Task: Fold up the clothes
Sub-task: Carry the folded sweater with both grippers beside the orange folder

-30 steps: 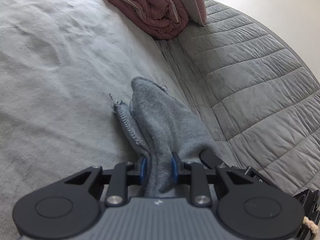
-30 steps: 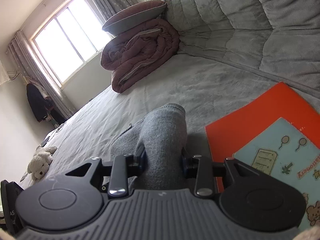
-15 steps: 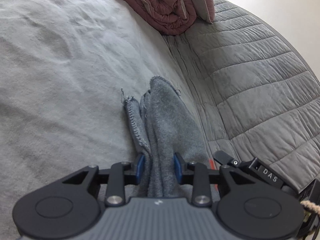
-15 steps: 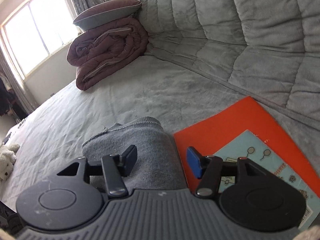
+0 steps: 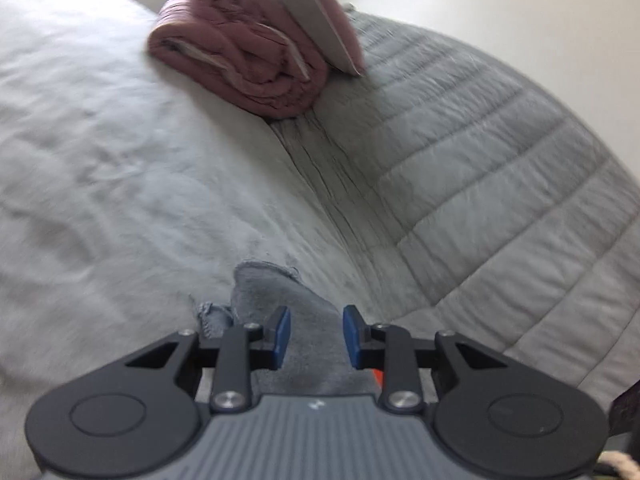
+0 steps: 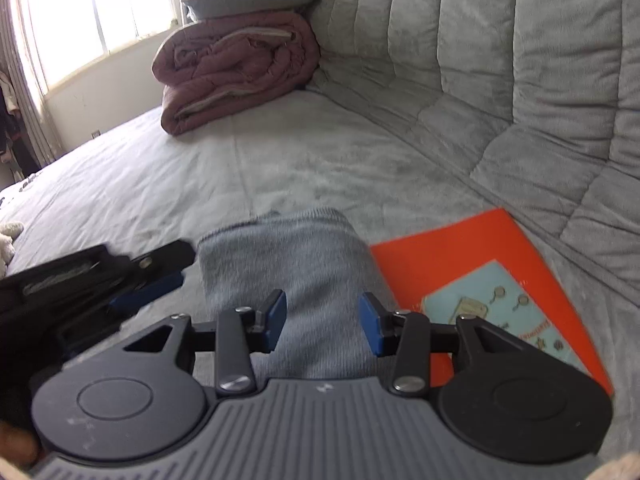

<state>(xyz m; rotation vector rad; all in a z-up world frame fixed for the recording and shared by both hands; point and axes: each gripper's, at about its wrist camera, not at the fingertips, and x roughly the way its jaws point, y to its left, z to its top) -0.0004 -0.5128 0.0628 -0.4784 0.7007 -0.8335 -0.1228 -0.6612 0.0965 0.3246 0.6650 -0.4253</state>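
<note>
A: Grey knit garment (image 6: pixel 288 280) lies folded on the bed (image 6: pixel 280 168), near its quilted back edge, partly over an orange board (image 6: pixel 448 256).

B: Grippers?

A: Left gripper (image 5: pixel 314 336) closing, pads clear of cloth. Right gripper (image 6: pixel 323 322) likewise.

B: Step?

A: Probably release after a fold. Next: regrasp an edge.

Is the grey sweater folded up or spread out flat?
Folded. The grey sweater lies as a narrow doubled bundle on the bed, its edges layered in the left wrist view.
</note>
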